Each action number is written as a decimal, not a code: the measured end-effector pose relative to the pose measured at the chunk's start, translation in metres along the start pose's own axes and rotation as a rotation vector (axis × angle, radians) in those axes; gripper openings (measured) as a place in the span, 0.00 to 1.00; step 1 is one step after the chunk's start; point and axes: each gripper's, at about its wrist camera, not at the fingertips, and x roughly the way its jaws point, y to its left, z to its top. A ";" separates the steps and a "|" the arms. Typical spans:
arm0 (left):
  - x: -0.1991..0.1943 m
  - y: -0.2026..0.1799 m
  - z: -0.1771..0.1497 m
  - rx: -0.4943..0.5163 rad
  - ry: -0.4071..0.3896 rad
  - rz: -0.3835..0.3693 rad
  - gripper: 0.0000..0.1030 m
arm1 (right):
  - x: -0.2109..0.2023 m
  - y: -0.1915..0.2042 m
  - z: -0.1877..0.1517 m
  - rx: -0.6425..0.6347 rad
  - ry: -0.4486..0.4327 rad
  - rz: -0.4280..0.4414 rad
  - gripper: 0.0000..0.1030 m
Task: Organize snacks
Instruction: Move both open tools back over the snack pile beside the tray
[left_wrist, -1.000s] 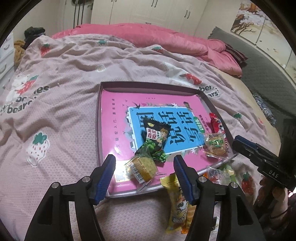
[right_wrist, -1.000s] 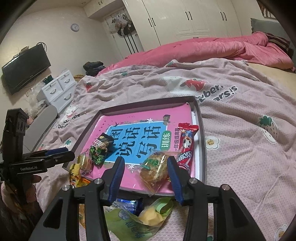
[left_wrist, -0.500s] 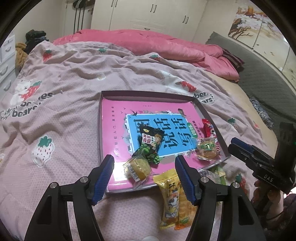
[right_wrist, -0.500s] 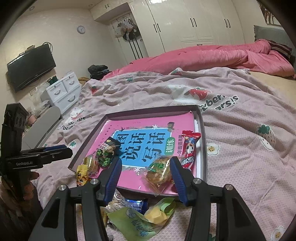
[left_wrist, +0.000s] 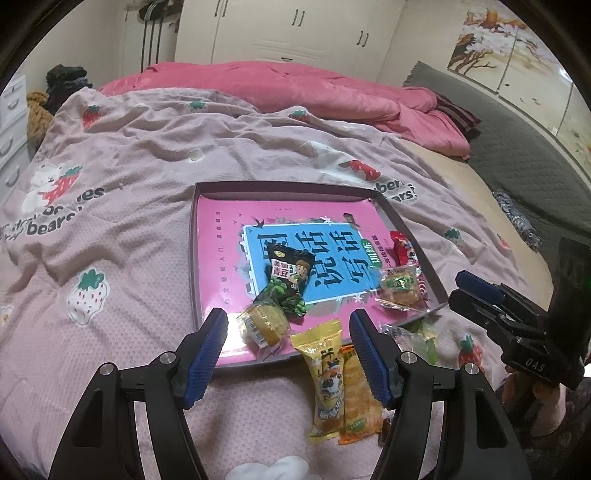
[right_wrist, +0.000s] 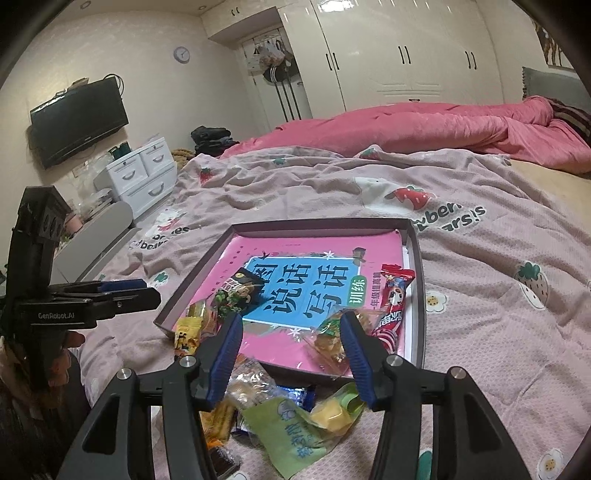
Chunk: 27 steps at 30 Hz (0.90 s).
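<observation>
Snacks lie partly in and partly in front of a shallow dark box lid (left_wrist: 193, 236) that sits on the pink strawberry-print bedspread (left_wrist: 110, 192) with a pink and blue book cover (left_wrist: 229, 236) lining its floor. Beyond it a brighter pink duvet (left_wrist: 295, 85) is bunched up toward the white wardrobe doors (right_wrist: 406, 55), and a black TV (right_wrist: 79, 120) hangs on the wall above a small white drawer unit (right_wrist: 142, 175). Inside the lid, a red wrapper (right_wrist: 395, 301) runs along the right wall, a black and green pea packet (left_wrist: 288, 280) lies mid-tray, a clear-wrapped pastry with a green label (left_wrist: 400, 290) sits at the near right corner and a round yellow cake in clear film (left_wrist: 264, 325) rests at the near edge. Just outside that edge, on the bedspread, a yellow cartoon packet (left_wrist: 327, 373) lies touching an orange cracker pack (left_wrist: 358, 391), and further right sits a loose heap with a pale green bag (right_wrist: 295, 432) on top. The left gripper (left_wrist: 288, 354) hangs over the near edge, its jaws spread wide with nothing between them, framing the yellow cake and packet. The right gripper (right_wrist: 291, 354) is likewise wide apart and empty above the heap.
</observation>
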 end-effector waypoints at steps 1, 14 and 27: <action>-0.001 0.000 -0.001 0.001 -0.001 0.000 0.68 | -0.001 0.001 0.000 -0.004 -0.002 0.001 0.53; -0.005 -0.008 -0.011 0.023 0.016 0.000 0.68 | -0.006 0.023 -0.007 -0.092 0.020 0.010 0.54; 0.005 -0.016 -0.029 0.049 0.077 0.000 0.68 | -0.002 0.050 -0.024 -0.206 0.088 -0.002 0.55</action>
